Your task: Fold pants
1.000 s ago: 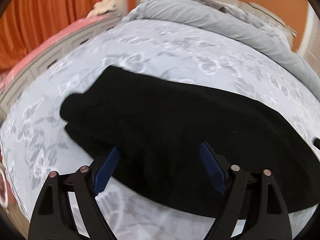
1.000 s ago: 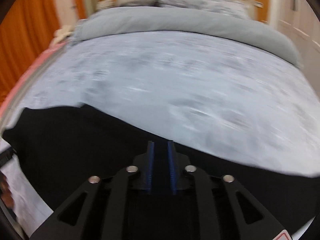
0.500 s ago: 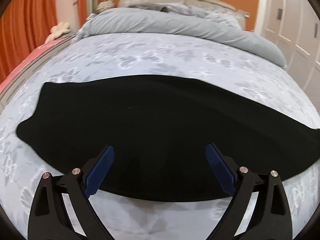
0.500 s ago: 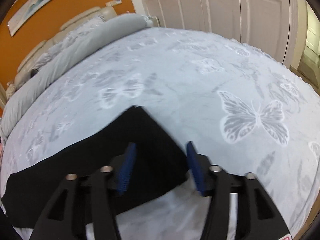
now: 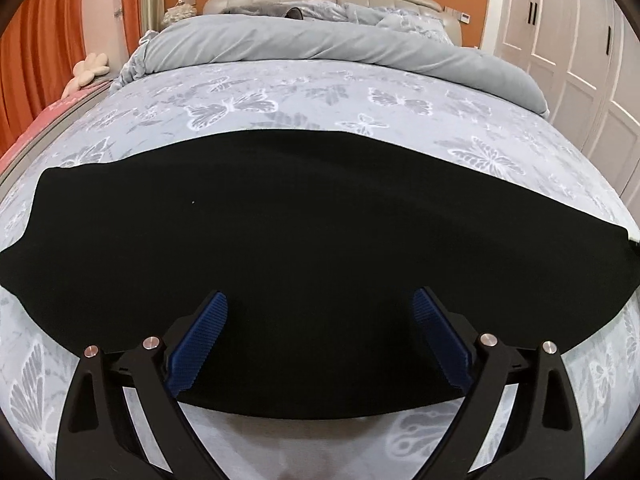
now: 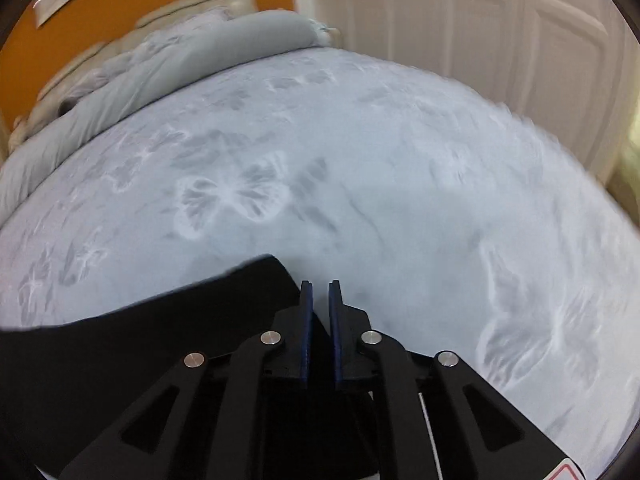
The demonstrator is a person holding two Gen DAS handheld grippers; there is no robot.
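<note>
The black pants (image 5: 304, 232) lie flat across the bed (image 5: 280, 96) in a long band from left to right. My left gripper (image 5: 320, 312) is open and empty, its blue pads spread wide over the near edge of the pants. In the right wrist view one end of the pants (image 6: 168, 320) shows at the lower left. My right gripper (image 6: 320, 292) is shut at that end's corner. A narrow slit shows between the tips, and I cannot tell whether cloth is pinched deeper in.
The bed has a pale butterfly-print sheet (image 6: 400, 184). A rolled grey duvet (image 5: 328, 48) lies at the headboard end. White wardrobe doors (image 5: 568, 40) stand to the right, and orange curtains (image 5: 36, 48) hang to the left.
My right gripper opened at the end of the pants half a second ago and has now closed there. My left gripper swung to face the bed squarely and stayed open.
</note>
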